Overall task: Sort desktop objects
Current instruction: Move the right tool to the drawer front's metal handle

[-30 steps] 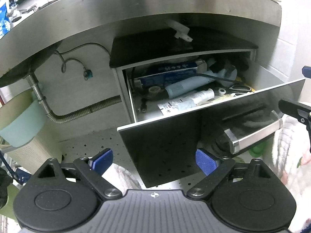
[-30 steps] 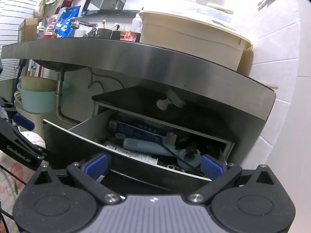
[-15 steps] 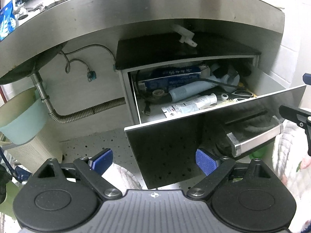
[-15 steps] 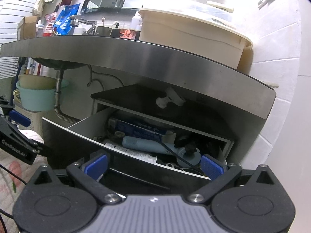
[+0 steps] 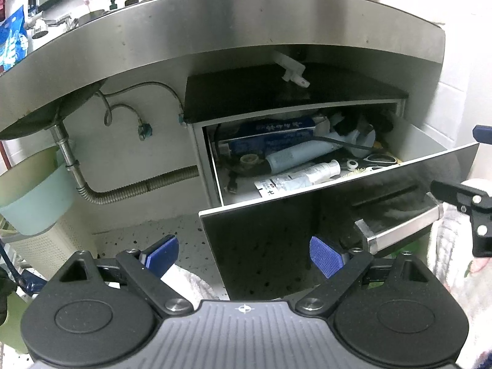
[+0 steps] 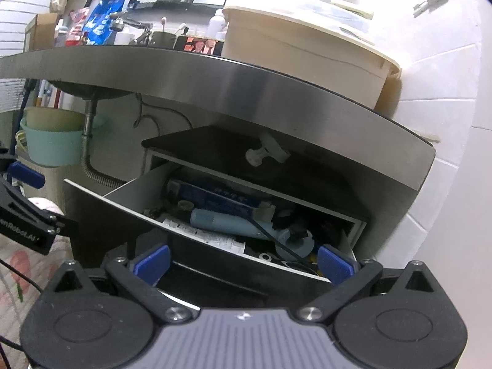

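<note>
1. Compared with a second ago, the open drawer (image 5: 307,190) sits further right and larger in the left wrist view, and the countertop (image 5: 215,30) shows more of its upper edge; the drawer's contents look unshifted.
2. Hidden or unclear: the back right of the drawer is a dark jumble I cannot sort out, and the printed blue box (image 5: 270,136) is partly covered by a pale blue tube (image 5: 295,158).
3. Counted in the drawer: one blue box, one pale blue tube, one white bottle (image 5: 319,170), one pair of scissors (image 5: 379,160), one black cable (image 5: 344,143).
4. One metal handle (image 5: 399,227) crosses the drawer's dark front.
5. Left gripper (image 5: 244,253): jaws wide, holding nothing, low before the drawer front.
6. Right gripper (image 6: 243,264): jaws wide, empty, just before the drawer's top edge.
</note>
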The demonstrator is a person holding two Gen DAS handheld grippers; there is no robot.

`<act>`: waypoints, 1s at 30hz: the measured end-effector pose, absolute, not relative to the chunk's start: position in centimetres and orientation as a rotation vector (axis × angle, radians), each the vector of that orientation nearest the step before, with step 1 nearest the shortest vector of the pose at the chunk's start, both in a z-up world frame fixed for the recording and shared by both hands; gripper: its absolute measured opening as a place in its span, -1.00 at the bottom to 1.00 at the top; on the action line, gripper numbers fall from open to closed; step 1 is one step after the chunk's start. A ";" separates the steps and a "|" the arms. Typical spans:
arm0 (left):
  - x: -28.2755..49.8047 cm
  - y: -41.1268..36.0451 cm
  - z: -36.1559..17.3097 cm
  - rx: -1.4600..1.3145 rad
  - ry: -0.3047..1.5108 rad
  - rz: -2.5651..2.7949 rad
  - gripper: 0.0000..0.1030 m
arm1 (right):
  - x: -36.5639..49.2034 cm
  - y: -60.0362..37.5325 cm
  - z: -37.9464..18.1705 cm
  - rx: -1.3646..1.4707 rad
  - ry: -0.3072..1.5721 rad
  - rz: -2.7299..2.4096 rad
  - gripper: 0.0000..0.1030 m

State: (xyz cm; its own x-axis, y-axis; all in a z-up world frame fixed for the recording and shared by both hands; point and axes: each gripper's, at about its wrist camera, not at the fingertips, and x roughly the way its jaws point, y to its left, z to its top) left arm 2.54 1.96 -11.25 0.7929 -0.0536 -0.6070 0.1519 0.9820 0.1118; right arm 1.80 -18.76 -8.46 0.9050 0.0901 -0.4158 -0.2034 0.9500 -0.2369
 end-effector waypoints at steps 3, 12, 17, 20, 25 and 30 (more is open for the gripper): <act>2.5 2.1 -11.2 0.149 0.645 -0.107 0.80 | 2.0 -18.7 -8.4 -0.215 0.457 0.154 1.00; 2.6 2.3 -11.3 0.136 0.653 -0.106 0.80 | 4.6 -19.3 -10.1 -0.031 0.604 0.137 0.93; 2.6 2.4 -11.3 0.136 0.653 -0.106 0.80 | 6.7 -19.0 -11.8 0.009 0.685 0.107 0.84; 2.8 2.5 -11.4 0.129 0.663 -0.105 0.80 | 7.8 -18.8 -12.7 0.026 0.725 0.091 0.84; 2.8 2.6 -11.4 0.123 0.667 -0.105 0.80 | 8.8 -18.6 -13.5 0.032 0.758 0.075 0.84; 2.8 2.6 -11.4 0.123 0.673 -0.105 0.80 | 9.5 -18.5 -13.9 0.032 0.780 0.066 0.85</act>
State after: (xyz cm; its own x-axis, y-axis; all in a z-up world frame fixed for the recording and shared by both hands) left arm 2.84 2.64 -11.42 0.7773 -0.0574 -0.6264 0.1372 0.9873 0.0798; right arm 9.51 -18.51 -13.89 0.7092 0.0717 -0.7013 -0.0477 0.9974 0.0537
